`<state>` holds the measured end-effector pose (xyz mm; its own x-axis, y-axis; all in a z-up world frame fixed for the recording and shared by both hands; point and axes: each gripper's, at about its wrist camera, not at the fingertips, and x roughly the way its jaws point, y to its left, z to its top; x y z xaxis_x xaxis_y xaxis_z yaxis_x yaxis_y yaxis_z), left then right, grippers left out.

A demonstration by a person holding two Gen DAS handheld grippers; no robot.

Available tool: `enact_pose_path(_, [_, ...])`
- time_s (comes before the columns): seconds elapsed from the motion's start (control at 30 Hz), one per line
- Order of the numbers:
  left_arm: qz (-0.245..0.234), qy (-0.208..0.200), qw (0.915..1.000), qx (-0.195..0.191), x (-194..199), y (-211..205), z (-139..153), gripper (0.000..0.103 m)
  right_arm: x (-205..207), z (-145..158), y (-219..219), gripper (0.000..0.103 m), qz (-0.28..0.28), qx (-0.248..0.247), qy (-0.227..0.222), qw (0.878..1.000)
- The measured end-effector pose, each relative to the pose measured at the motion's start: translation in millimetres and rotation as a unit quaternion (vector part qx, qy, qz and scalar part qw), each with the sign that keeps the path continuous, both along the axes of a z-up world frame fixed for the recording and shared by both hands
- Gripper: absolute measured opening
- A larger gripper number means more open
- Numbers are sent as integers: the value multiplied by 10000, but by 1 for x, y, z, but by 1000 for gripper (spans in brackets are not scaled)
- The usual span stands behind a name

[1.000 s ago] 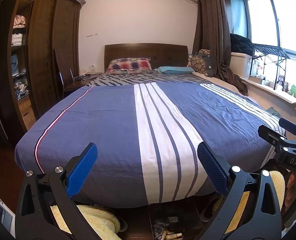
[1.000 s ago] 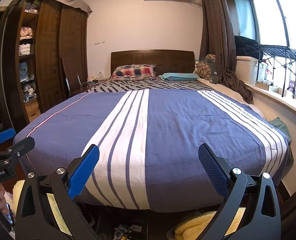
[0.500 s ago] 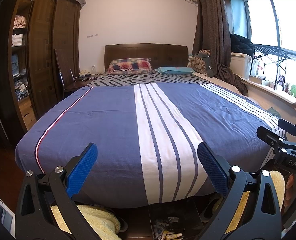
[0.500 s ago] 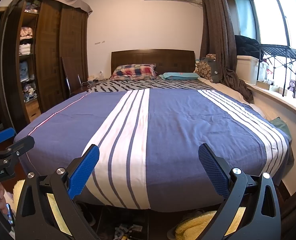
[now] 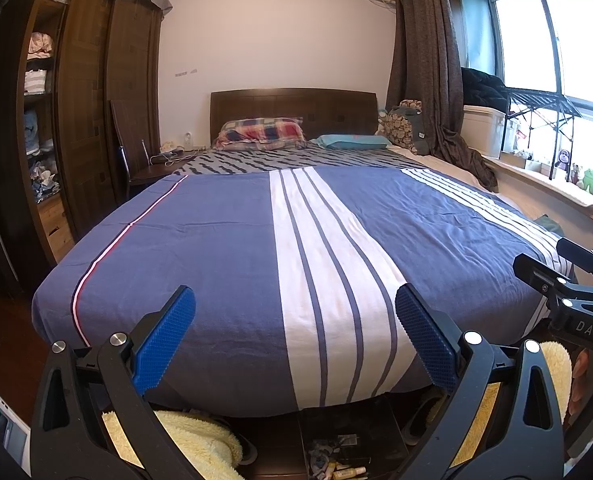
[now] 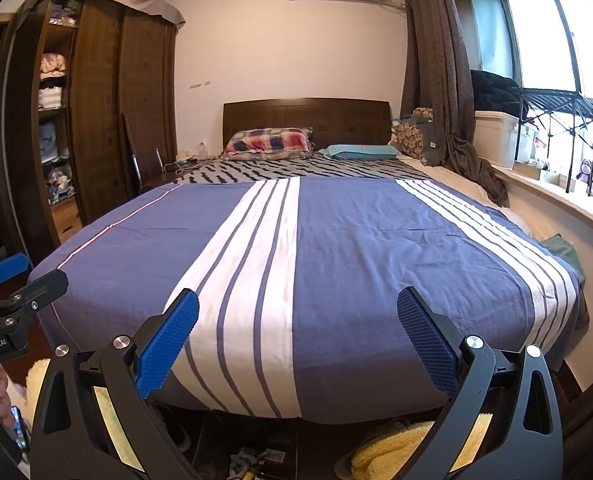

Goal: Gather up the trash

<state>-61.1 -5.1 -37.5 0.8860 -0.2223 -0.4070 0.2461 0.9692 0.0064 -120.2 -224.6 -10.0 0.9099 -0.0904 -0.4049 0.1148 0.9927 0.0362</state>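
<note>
At the near end of the bed we hold both tools level over its foot, each with its blue pads spread wide and nothing between them: the left tool lines up with the white stripes of the blue cover, and the right tool sits just to its right. Each tool shows at the edge of the other's view. Below us, on the dark floor under the foot of the bed, the trash lies as a small heap of crumpled scraps and little tubes, with a yellow fluffy slipper to its left and another yellow slipper to its right.
</note>
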Motion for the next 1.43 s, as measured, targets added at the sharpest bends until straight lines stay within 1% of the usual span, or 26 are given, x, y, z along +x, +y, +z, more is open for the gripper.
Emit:
enact_pose_path(0.4, [3, -12, 10000, 33, 1, 2, 2, 95, 1, -1, 0, 99, -1, -10, 39, 10000])
enact_pose_path(0.53, [56, -118, 9999, 91, 0, 3, 3, 95, 1, -3, 1, 99, -27, -53, 64, 10000])
enact_pose_path(0.6, [56, -142, 9999, 39, 0, 4, 4, 95, 2, -4, 0, 99, -25, -50, 68, 10000])
enact_pose_path(0.7, [125, -45, 9999, -56, 5, 7, 3, 95, 1, -4, 0, 99, -15, -49, 66, 10000])
enact_pose_path(0.8, [265, 15, 9996, 49, 8, 5, 1, 95, 3, -6, 0, 99, -18, -26, 82, 10000])
enact_pose_path(0.93, [228, 74, 9997, -8, 10, 6, -1, 95, 4, -8, 0, 99, -11, 7, 108, 9999])
enact_pose_path(1.03, [239, 69, 9997, 46, 9, 5, -3, 95, 5, -8, 0, 99, 1, 8, 123, 9999])
enact_pose_path(1.27, [238, 262, 9994, 3, 14, 6, -5, 95, 5, -8, 0, 99, 5, 0, 119, 9999])
enact_pose_path(1.43, [254, 302, 9992, -12, 20, 6, -5, 95, 11, -7, -2, 99, -6, -6, 111, 9999])
